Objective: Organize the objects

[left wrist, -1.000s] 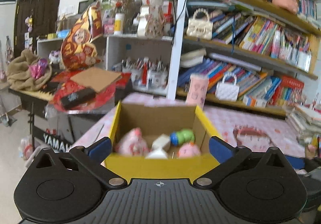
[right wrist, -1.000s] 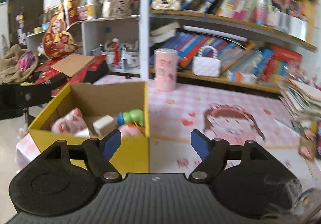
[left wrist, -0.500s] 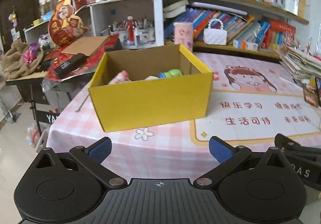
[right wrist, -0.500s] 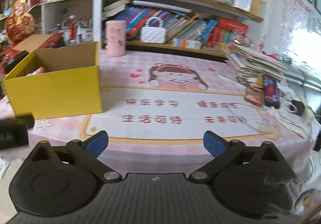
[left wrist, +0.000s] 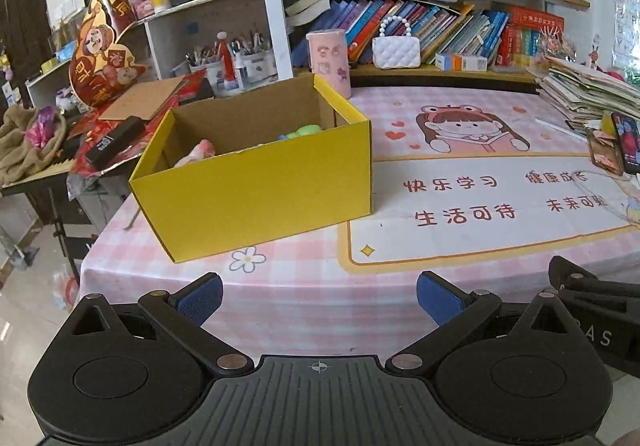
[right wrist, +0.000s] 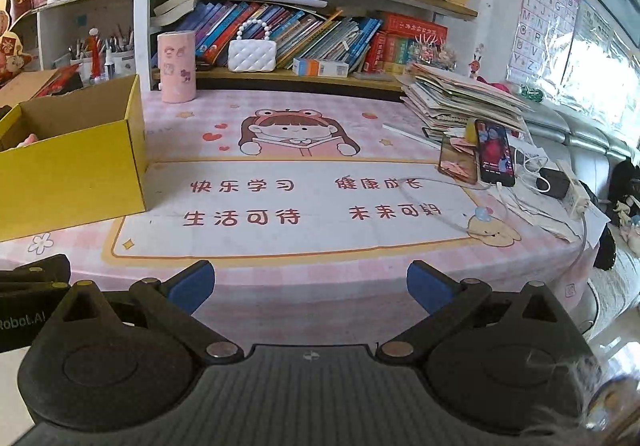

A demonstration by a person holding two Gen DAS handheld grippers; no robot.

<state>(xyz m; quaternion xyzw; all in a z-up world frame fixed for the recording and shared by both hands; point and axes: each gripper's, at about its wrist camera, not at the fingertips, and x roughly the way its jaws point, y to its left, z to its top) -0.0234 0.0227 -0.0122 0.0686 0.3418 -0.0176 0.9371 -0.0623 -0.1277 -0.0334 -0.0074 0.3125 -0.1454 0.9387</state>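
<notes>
Left wrist view: the left gripper [left wrist: 318, 296] hangs over the near edge of a pink checked table [left wrist: 304, 286], blue-padded fingers [left wrist: 198, 296] spread wide with nothing between them. A yellow cardboard box [left wrist: 256, 186] stands open on the table's left part, well beyond the fingertips, with small toys [left wrist: 200, 150] inside (pink and green tops just show above the wall).

Right wrist view: the right gripper [right wrist: 310, 288] has just been opening and stands wide, empty, over the table edge. The box sits far left; two phones [right wrist: 478, 158] lie at right.
</notes>
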